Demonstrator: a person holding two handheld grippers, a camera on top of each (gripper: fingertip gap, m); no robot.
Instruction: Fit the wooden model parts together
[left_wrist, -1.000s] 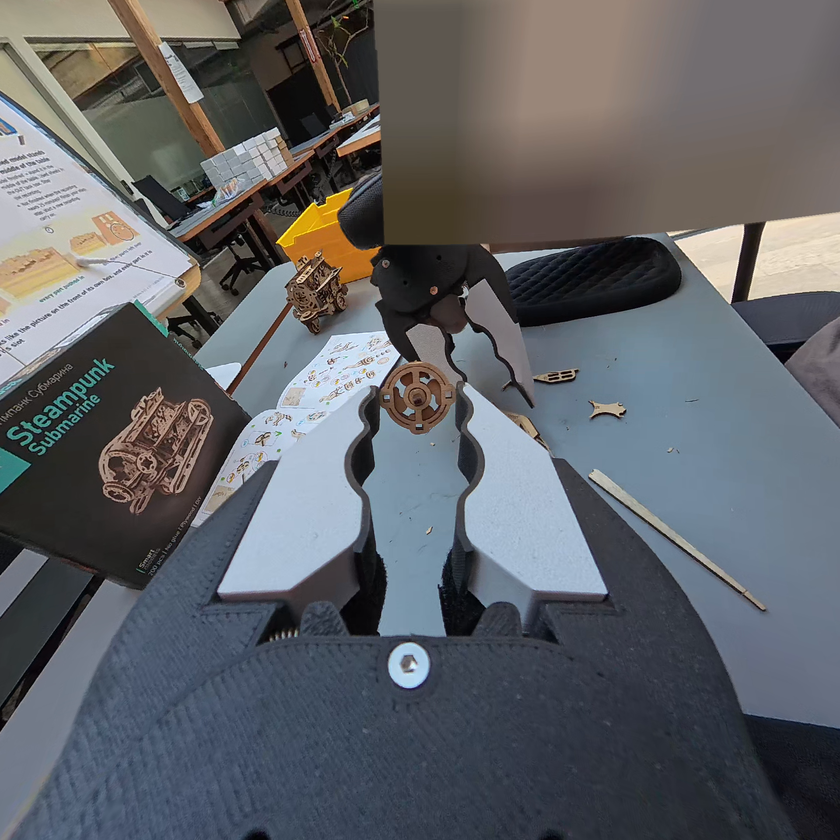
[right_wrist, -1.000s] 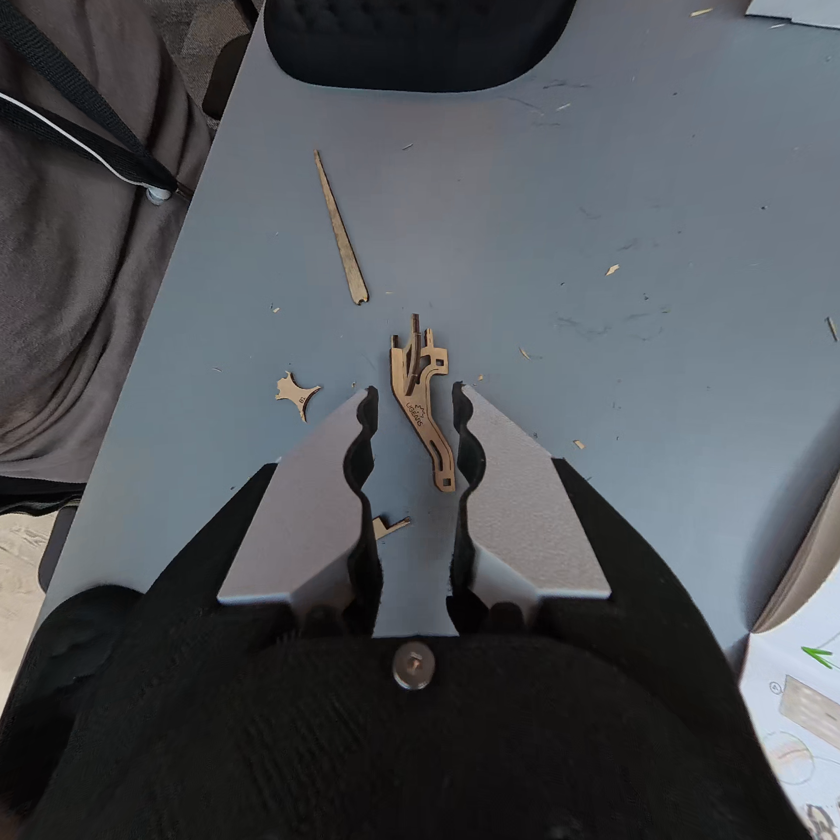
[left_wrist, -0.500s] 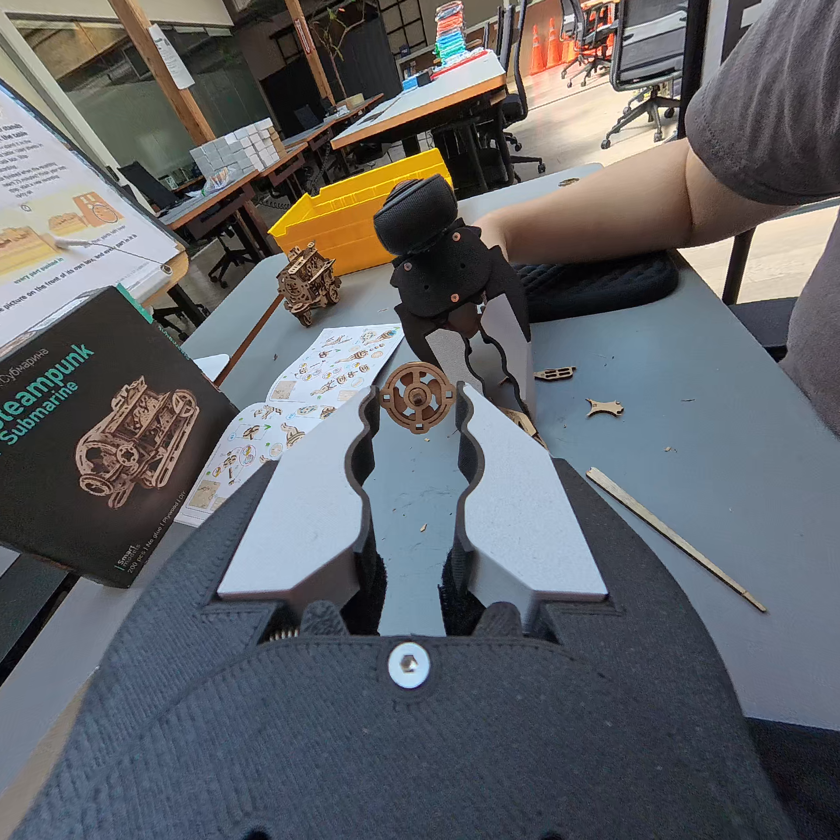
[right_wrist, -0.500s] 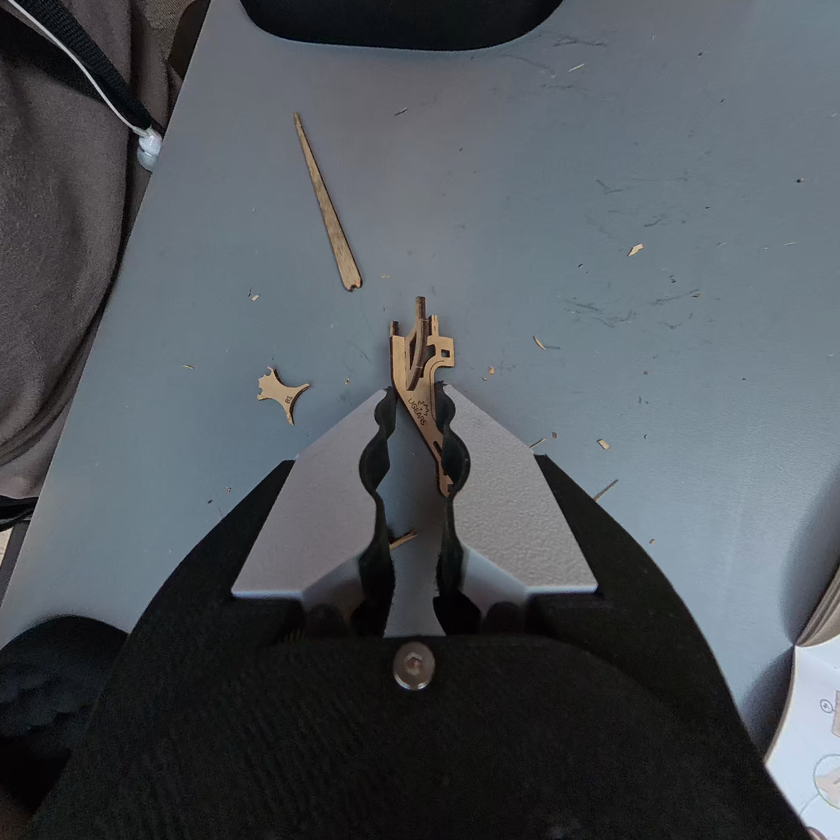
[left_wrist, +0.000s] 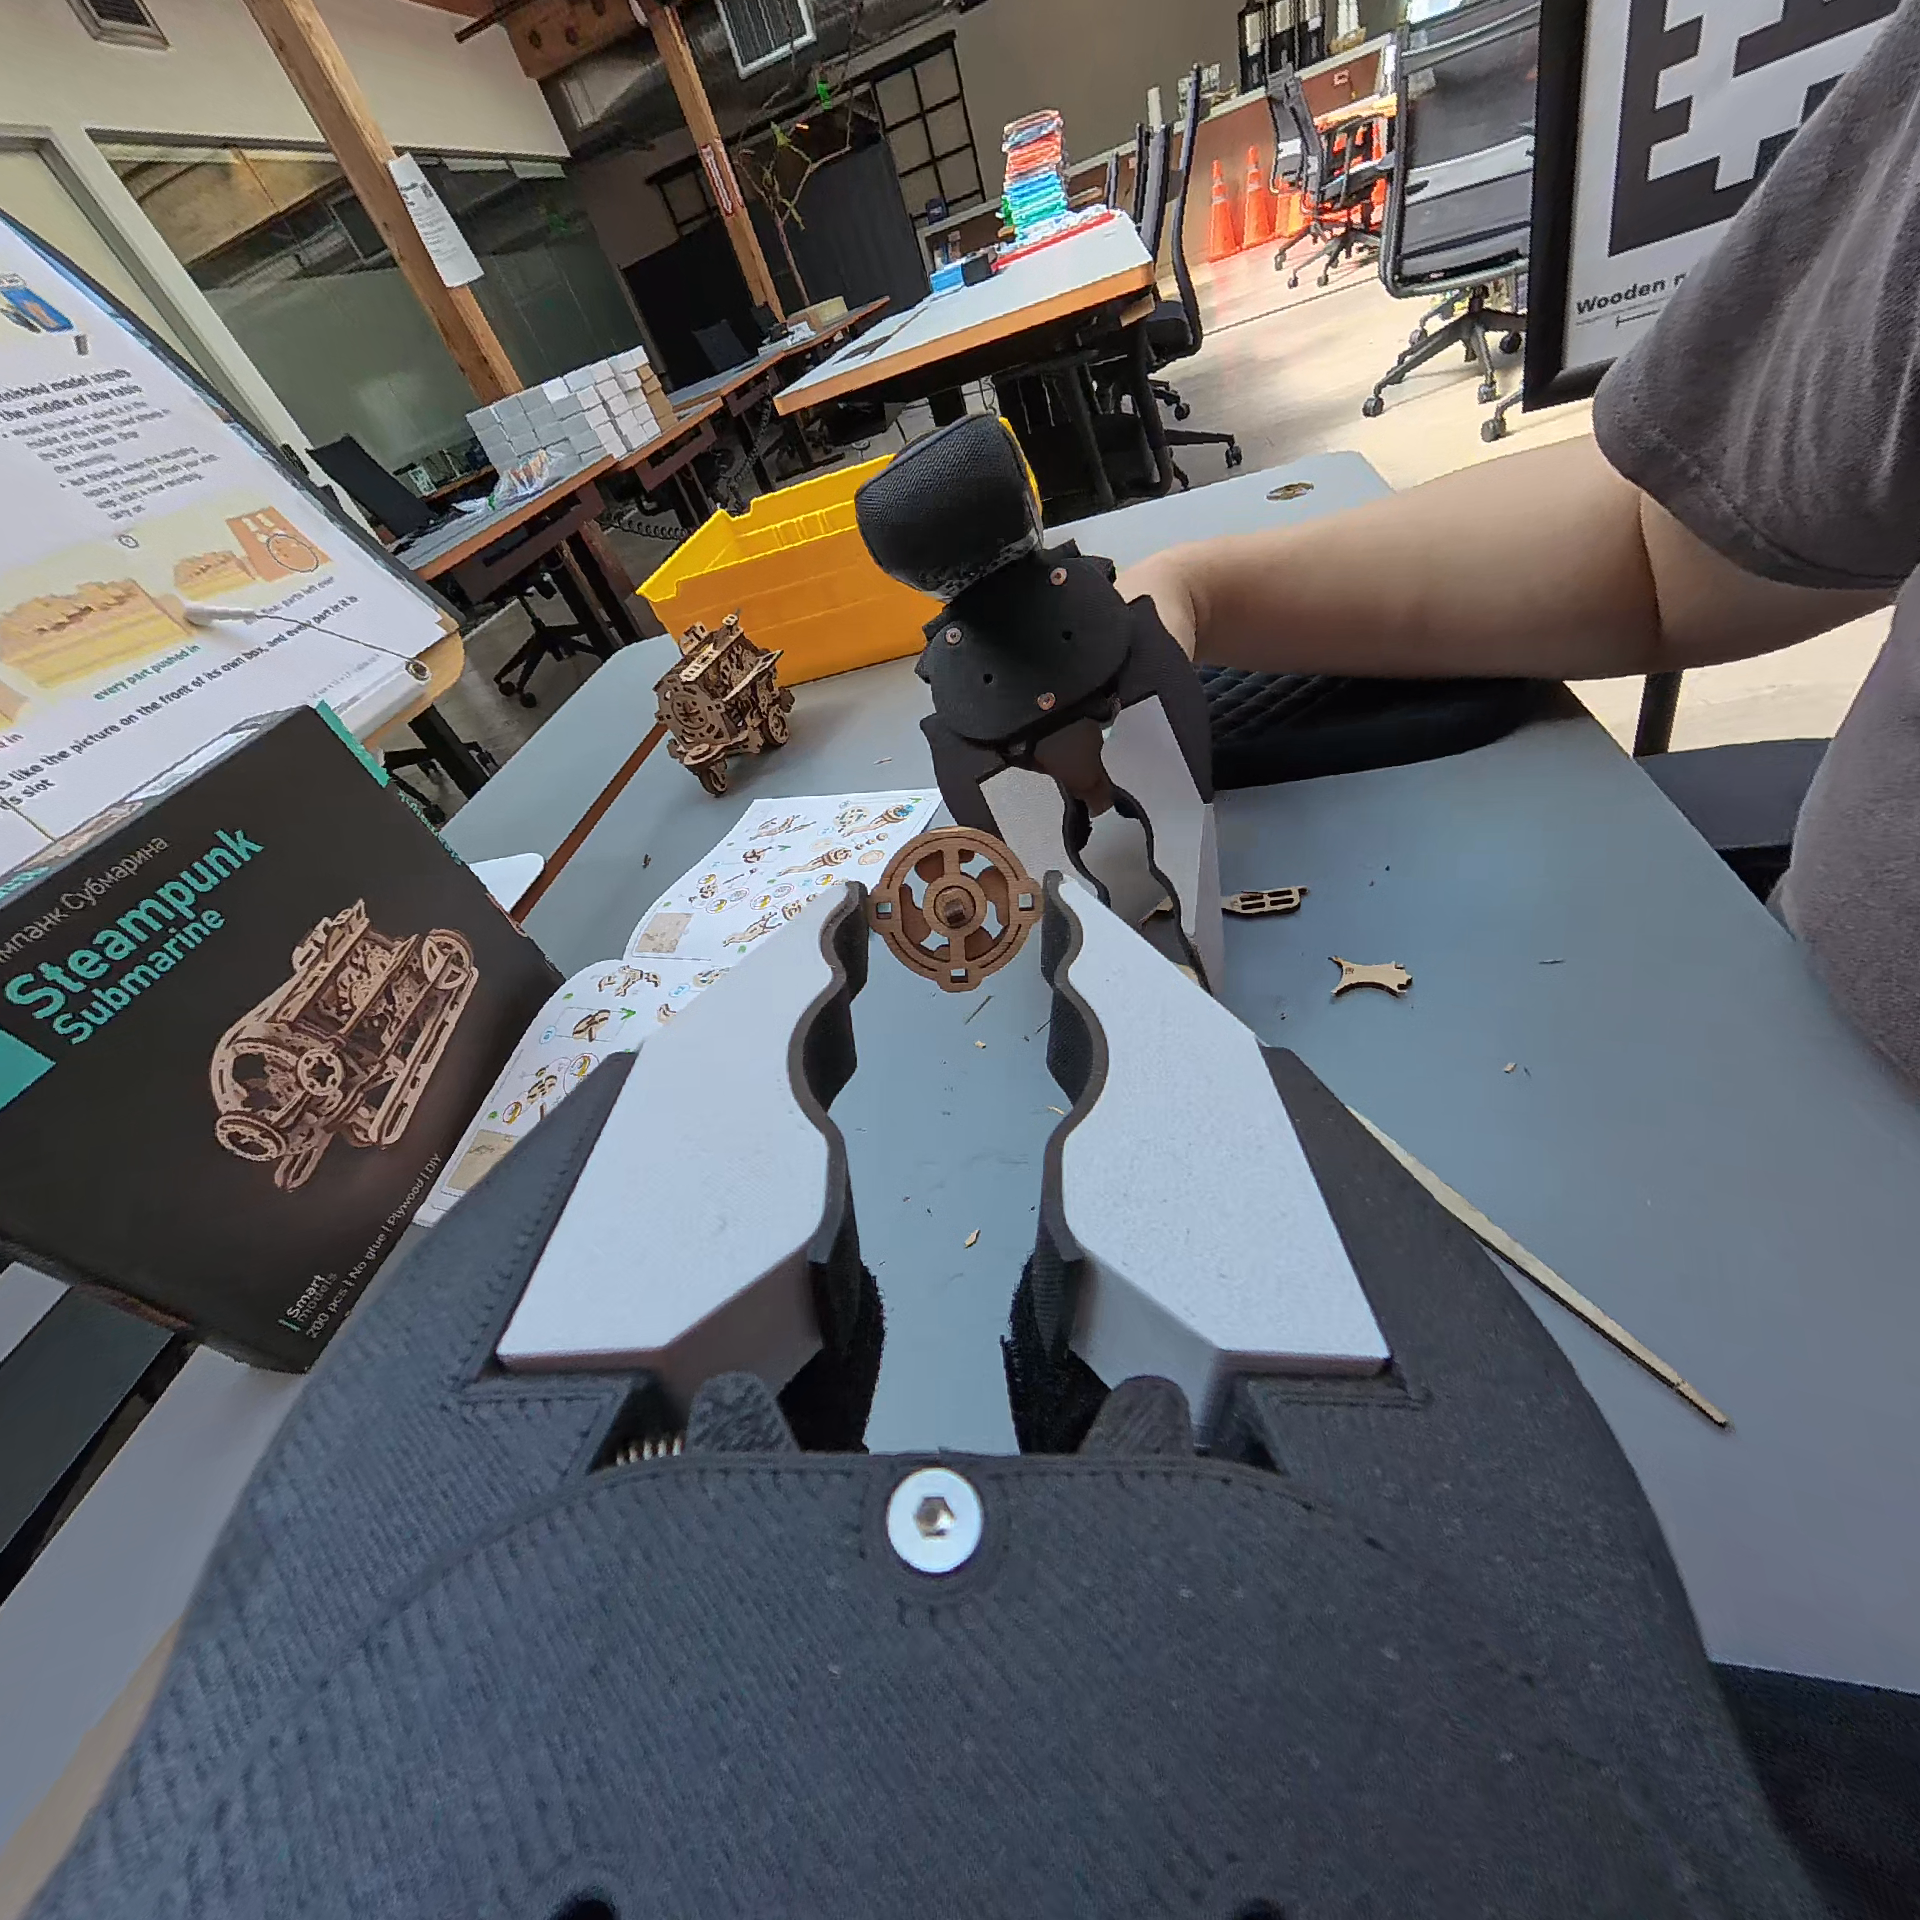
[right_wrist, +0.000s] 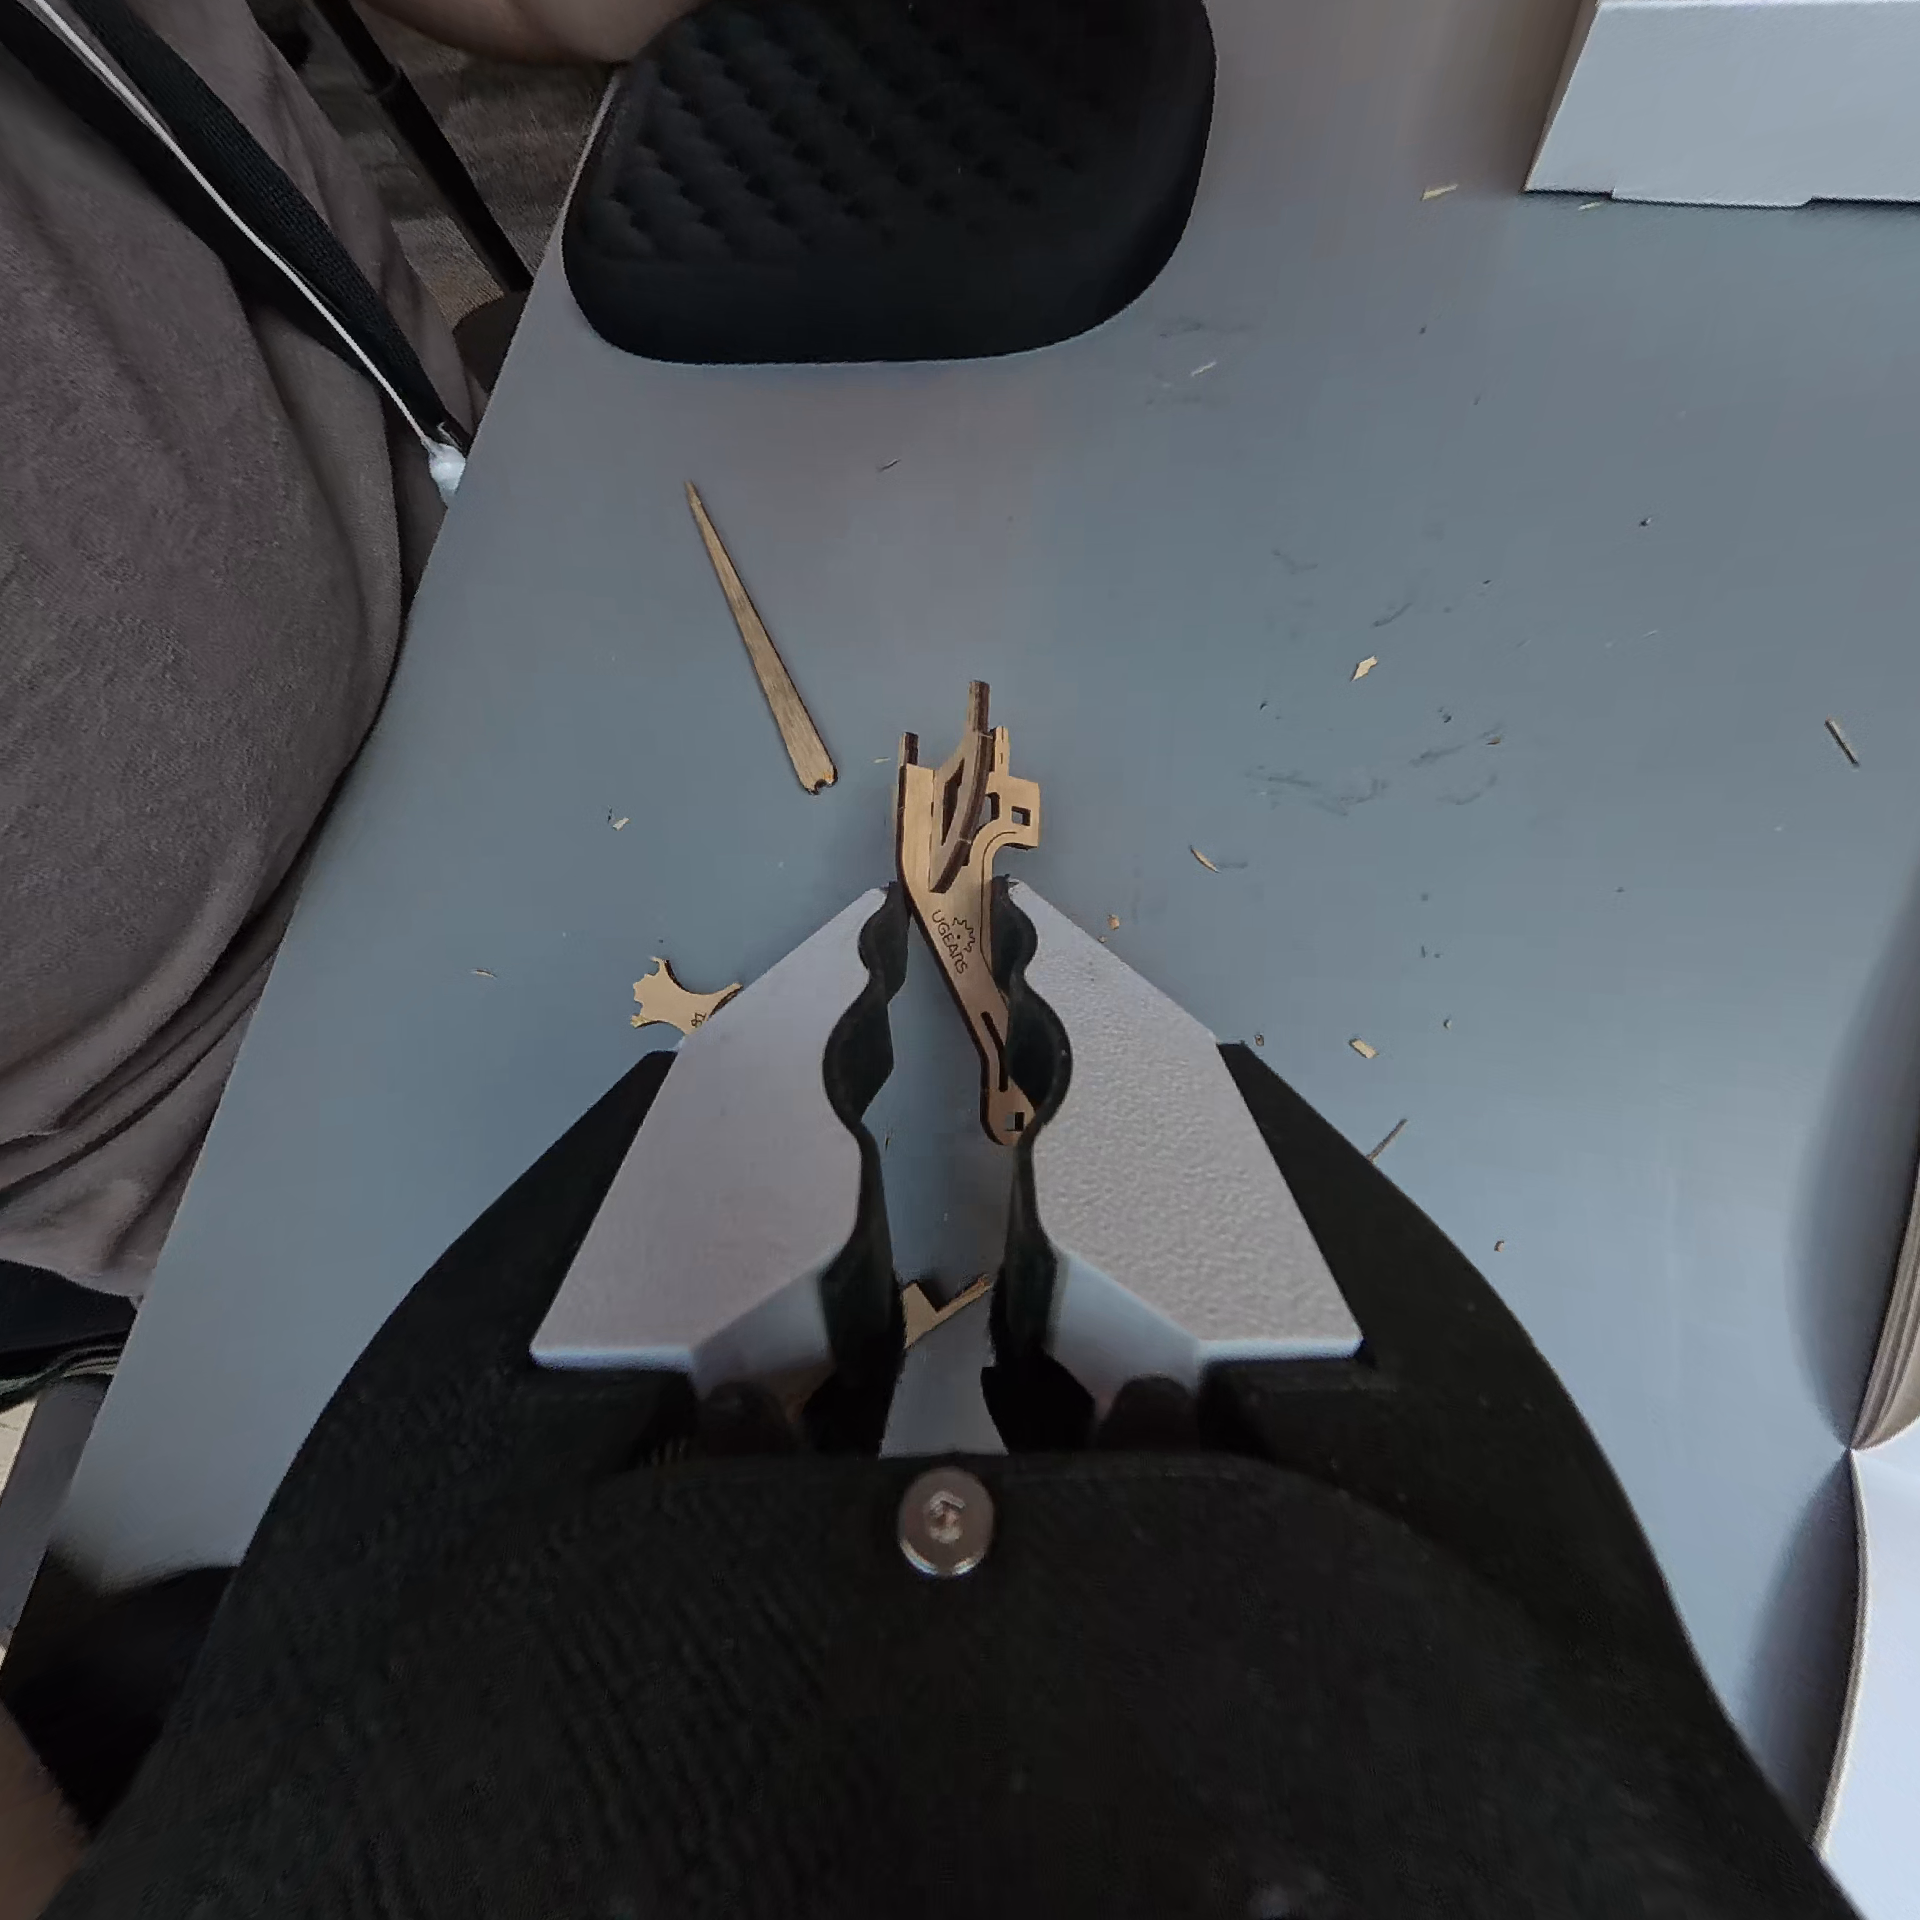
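My left gripper (left_wrist: 954, 902) is shut on a round wooden wheel part (left_wrist: 920, 914) and holds it upright at its fingertips above the grey table (left_wrist: 1558, 1039). My right gripper (right_wrist: 945, 891) is shut on a flat wooden bracket part (right_wrist: 961, 821), whose forked end sticks out past the fingertips. In the left wrist view the right gripper (left_wrist: 1143, 904) points down at the table just behind the wheel. A small star-shaped piece (right_wrist: 675, 1003), a long thin wooden stick (right_wrist: 758, 644) and another small piece (left_wrist: 1262, 899) lie loose on the table.
The kit box (left_wrist: 208, 1039) stands at the left, with instruction sheets (left_wrist: 769, 873) beside it. A finished wooden model (left_wrist: 722, 701) and a yellow bin (left_wrist: 790, 571) are at the back. A black pad (right_wrist: 883, 177) lies at the table edge. A person's arm (left_wrist: 1403, 592) reaches in. There is about 15 cm between the tips of the two grippers.
My right gripper has closed on the bracket part, which lay between its open fingers a second ago, and has drawn back from the table. My left gripper keeps hold of the wheel.
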